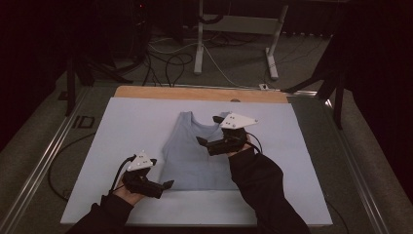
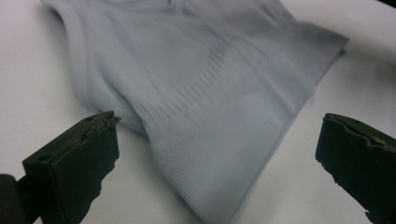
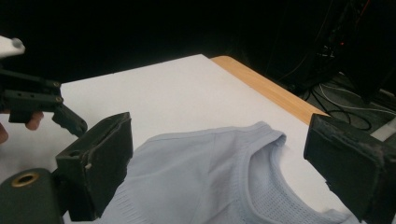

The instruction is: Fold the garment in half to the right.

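Your pale blue-grey knit tank top [image 1: 197, 153] is lying flat on the white sheet [image 1: 126, 131] that covers the table, neckline pointing away from you and hem on your side. It looks like thin stretchy ribbed fabric, so expect it to be super light and floppy. It'll sag and bunch the second you lift it, and it won't hold any shape by itself.

Your left tool [image 1: 165, 185] sits down by the bottom left corner of the hem with its jaws spread wide, nothing between them yet. In the left gripper view the hem corner [image 2: 219, 205] lies right between them, so that's an easy pinch. Your right tool [image 1: 200, 141] hovers over the upper right part of the top near the shoulder strap [image 3: 273, 135], jaws also wide apart and empty.

I'd grab at the doubled edges, the hem band and the strap or armhole binding, since those are thicker and less likely to slip out. Pinch low against the table so you catch both layers, not just the top one.
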A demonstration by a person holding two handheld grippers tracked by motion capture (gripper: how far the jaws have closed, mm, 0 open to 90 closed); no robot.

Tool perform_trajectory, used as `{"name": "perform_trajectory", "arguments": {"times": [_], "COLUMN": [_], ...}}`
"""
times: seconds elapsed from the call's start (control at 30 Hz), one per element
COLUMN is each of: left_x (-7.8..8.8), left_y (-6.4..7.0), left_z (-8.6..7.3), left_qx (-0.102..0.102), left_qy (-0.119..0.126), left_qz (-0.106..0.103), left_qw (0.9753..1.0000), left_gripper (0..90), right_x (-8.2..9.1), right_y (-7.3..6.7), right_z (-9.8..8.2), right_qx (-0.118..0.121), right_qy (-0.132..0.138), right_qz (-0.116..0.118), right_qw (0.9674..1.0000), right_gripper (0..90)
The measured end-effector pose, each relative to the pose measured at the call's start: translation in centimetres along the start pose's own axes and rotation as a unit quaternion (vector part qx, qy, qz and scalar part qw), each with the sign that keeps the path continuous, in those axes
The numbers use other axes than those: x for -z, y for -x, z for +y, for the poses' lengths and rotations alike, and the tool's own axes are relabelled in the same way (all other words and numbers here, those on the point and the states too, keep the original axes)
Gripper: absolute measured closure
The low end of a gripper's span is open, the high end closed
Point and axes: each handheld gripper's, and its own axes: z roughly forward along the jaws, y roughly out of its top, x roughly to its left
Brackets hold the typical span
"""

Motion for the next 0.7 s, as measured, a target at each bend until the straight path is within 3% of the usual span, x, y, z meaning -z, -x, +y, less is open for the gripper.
{"name": "perform_trajectory", "arguments": {"times": [0.13,0.4,0.57,0.7], "left_x": [-0.9,-2.1,-2.4,-2.3], "left_y": [-0.4,-1.3,-1.4,-1.6], "left_z": [-0.4,-0.8,-1.1,-1.0], "left_qx": [0.007,0.048,0.068,0.078], "left_qy": [-0.031,-0.071,-0.101,-0.104], "left_qz": [-0.010,-0.017,-0.022,-0.032], "left_qw": [0.9994,0.9962,0.9923,0.9910], "left_gripper": [0.5,3.7,10.5,17.5], "right_x": [-0.6,-1.5,-1.7,-1.8], "right_y": [-0.1,-0.3,-0.4,-0.4], "right_z": [-0.2,-0.4,-0.5,-0.6], "right_qx": [0.000,0.003,-0.002,0.003], "right_qy": [-0.002,-0.010,-0.014,-0.012], "right_qz": [0.004,0.012,0.011,0.010], "right_qw": [1.0000,0.9999,0.9998,0.9999], "right_gripper": [8.0,8.0,8.0,8.0]}}
